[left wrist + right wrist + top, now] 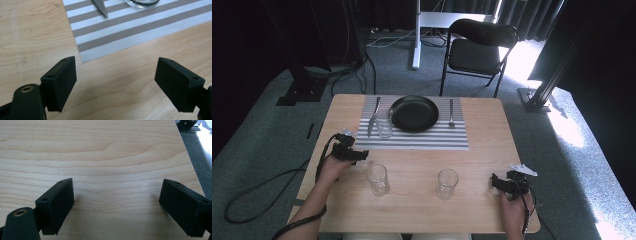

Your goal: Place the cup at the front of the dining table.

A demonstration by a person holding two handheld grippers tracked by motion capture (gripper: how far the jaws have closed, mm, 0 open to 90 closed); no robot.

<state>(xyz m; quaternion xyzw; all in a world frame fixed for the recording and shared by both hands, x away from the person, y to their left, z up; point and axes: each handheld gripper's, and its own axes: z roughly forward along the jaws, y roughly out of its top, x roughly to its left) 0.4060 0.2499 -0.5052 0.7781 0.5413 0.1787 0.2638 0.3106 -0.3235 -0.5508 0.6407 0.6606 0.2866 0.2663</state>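
Note:
A striped placemat [412, 139] lies at the far middle of the wooden table [412, 205]. On it are a black plate [414, 113], a knife [373, 120] to its left, a fork [451, 114] to its right, and a clear glass [384, 125] beside the knife. Two more empty glasses stand on bare wood nearer me, one on the left [377, 179] and one on the right [447, 183]. My left gripper [352, 151] [115, 72] is open, just off the placemat's near left corner [83, 58]. My right gripper [507, 183] [116, 192] is open over bare wood near the table's right edge.
A black folding chair [478, 50] stands beyond the table, with a white stand post [416, 35] to its left. Cables lie on the grey carpet [272, 130] at the left. The knife's serrated tip [100, 8] and the glass's base [142, 3] show ahead of the left jaws.

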